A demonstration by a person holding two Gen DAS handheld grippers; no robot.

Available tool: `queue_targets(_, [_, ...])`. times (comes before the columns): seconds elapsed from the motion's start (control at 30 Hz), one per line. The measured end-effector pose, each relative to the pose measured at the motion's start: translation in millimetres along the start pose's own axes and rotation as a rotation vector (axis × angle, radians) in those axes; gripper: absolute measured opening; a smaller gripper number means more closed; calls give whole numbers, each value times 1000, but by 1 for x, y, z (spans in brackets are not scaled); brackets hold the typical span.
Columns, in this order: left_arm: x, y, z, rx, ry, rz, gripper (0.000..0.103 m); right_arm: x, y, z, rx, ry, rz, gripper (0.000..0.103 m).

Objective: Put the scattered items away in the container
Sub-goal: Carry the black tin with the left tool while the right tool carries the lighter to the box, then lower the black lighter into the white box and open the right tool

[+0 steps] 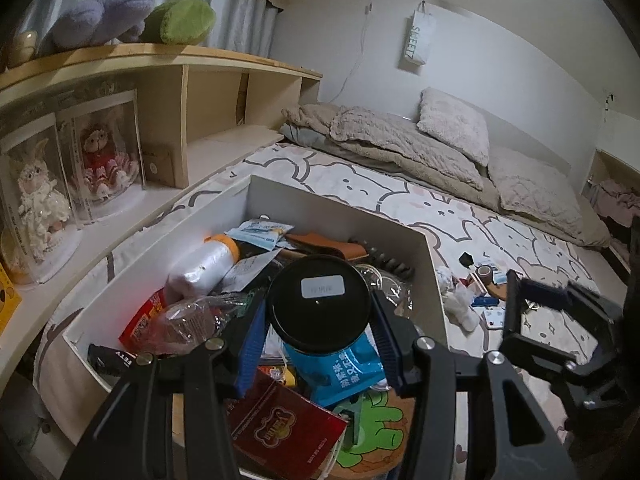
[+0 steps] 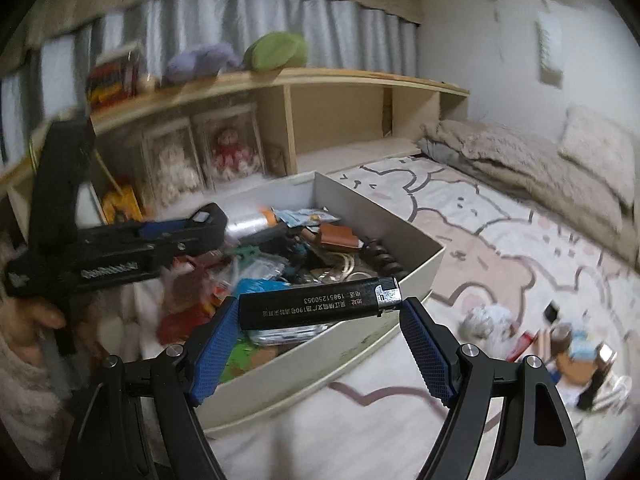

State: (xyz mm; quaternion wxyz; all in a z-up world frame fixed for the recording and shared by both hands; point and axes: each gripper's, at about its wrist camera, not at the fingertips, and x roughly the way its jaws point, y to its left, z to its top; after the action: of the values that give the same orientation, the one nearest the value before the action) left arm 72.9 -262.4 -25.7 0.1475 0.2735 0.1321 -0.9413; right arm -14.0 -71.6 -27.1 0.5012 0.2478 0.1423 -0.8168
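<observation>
**Fig. Both grippers loaded at the open white box on the bed**

Left wrist view: left gripper (image 1: 320, 320), blue-padded fingers (image 1: 252, 344) closed narrow on a round black jar w/ flat black lid and small white label (image 1: 319, 303), one pad on each side of the lid. The jar hangs over the open, white, rectangular cardboard box (image 1: 430, 256), which sits on the cartoon-bear-print bed sheet (image 1: 500, 232). The box is already crowded w/: clear plastic-wrap roll w/ orange end (image 1: 202, 266), crumpled clear plastic bottle (image 1: 188, 320), blue printed sachet (image 1: 344, 372) directly under the jar, dark red printed carton (image 1: 286, 428) at near edge, brown leather pouch (image 1: 324, 245) toward far wall. To the right of the box, a loose scatter of small items (image 1: 476, 292) lies on the sheet, apart from the box.

Right wrist view: right gripper (image 2: 320, 332), jaws set wide, clamping a black rectangular lighter w/ silver metal cap and white print (image 2: 316, 304) lengthwise, blue pads on its two ends. The lighter is held nearly level, above the box's near-right rim (image 2: 320, 364). The left gripper appears at left (image 2: 188, 232) in a hand (image 2: 40, 320); bkgd blurred. Wooden shelf unit (image 2: 340, 80) w/ boxed dolls stands behind the box; beige bedding (image 2: 520, 160) is at the far end of the bed.
</observation>
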Motion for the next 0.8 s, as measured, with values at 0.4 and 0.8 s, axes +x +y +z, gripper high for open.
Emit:
queue_targets(0.4, [11,6,-2,-8,16,-30,50,57,0,24,-356,243,-30,81])
queue_targets(0.8, [18,14,-3,-17,26,-54,50,118,17,35,-698,559,-156,81])
